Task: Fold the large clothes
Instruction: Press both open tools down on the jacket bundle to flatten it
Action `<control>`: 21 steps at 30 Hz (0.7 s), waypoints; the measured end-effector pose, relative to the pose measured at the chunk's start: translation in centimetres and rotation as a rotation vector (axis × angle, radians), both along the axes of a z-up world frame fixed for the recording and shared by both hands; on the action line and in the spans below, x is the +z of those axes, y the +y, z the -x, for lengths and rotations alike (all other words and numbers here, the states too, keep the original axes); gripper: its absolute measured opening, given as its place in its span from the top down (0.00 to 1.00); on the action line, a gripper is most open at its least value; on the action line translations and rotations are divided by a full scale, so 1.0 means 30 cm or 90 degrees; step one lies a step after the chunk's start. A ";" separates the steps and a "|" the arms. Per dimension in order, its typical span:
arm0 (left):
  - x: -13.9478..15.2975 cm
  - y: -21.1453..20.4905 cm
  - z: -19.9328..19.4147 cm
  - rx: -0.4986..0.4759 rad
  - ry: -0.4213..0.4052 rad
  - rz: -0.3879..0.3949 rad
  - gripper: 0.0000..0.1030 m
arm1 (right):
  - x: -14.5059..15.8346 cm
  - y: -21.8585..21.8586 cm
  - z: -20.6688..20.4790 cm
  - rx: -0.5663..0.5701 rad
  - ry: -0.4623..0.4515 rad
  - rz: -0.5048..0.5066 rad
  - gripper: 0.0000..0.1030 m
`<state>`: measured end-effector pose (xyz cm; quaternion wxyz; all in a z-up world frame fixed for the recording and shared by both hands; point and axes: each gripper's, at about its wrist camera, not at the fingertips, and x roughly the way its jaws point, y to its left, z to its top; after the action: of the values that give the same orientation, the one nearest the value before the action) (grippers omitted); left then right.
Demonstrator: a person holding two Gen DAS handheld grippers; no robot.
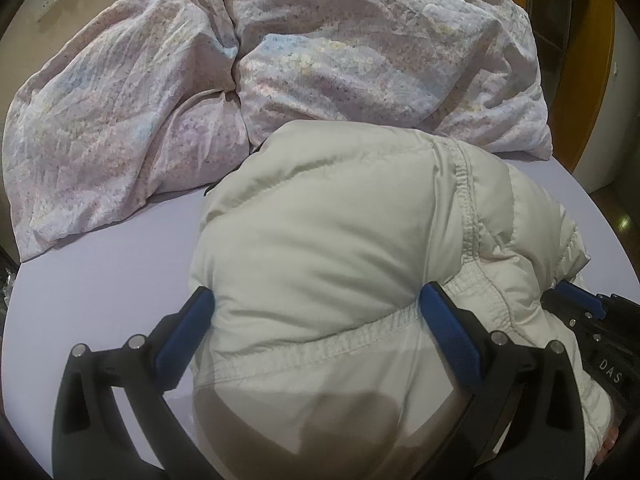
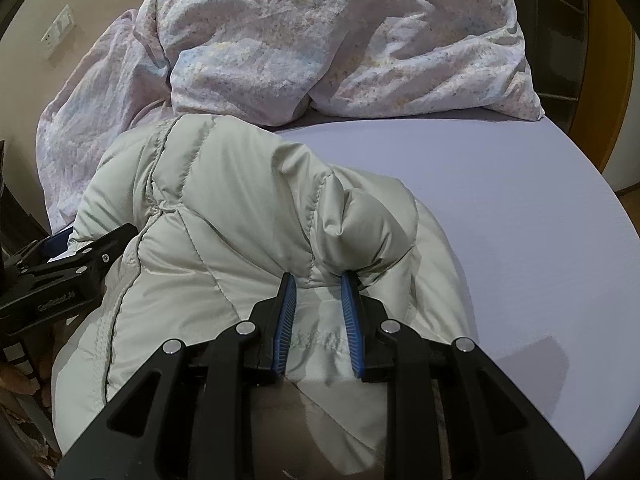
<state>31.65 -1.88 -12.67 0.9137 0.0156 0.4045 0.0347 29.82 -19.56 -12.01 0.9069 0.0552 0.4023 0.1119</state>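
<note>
The right claw (image 2: 318,286) was narrow, and its 2 blue pads pinched a fold of the puffy white jacket (image 2: 224,216) low in the middle of its own view. The left claw (image 1: 316,300) was spread wide around a fat bulge of the same jacket, low in the middle of its own view. Its pads touched the cloth on both sides, so it looked like it was holding that bulge.

The jacket lay bunched up on the purple bed sheet (image 2: 500,208). A crumpled flowery quilt (image 1: 360,52) filled the top of both views, just behind the jacket.

I think the step was laying the jacket down on the bed so folding could start. It was still a lump, not flat. Next, both claws would need to pull the cloth outward and smooth it, keeping it off the quilt. Puffy cloth slips, so the pinch should be firm.
</note>
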 end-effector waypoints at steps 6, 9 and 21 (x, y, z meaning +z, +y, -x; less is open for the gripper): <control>-0.017 -0.001 0.010 0.008 -0.022 -0.001 0.02 | -0.007 0.005 0.006 -0.001 -0.020 0.005 0.76; -0.024 -0.003 0.014 0.012 -0.033 -0.003 0.02 | -0.012 0.008 0.008 -0.001 -0.030 0.009 0.76; -0.034 -0.007 0.024 0.020 -0.056 -0.013 0.02 | 0.002 0.030 0.009 0.004 -0.048 0.051 0.76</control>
<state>30.94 -2.10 -13.71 0.9297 0.0168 0.3639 0.0538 29.56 -18.65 -11.94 0.9225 0.0137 0.3723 0.1004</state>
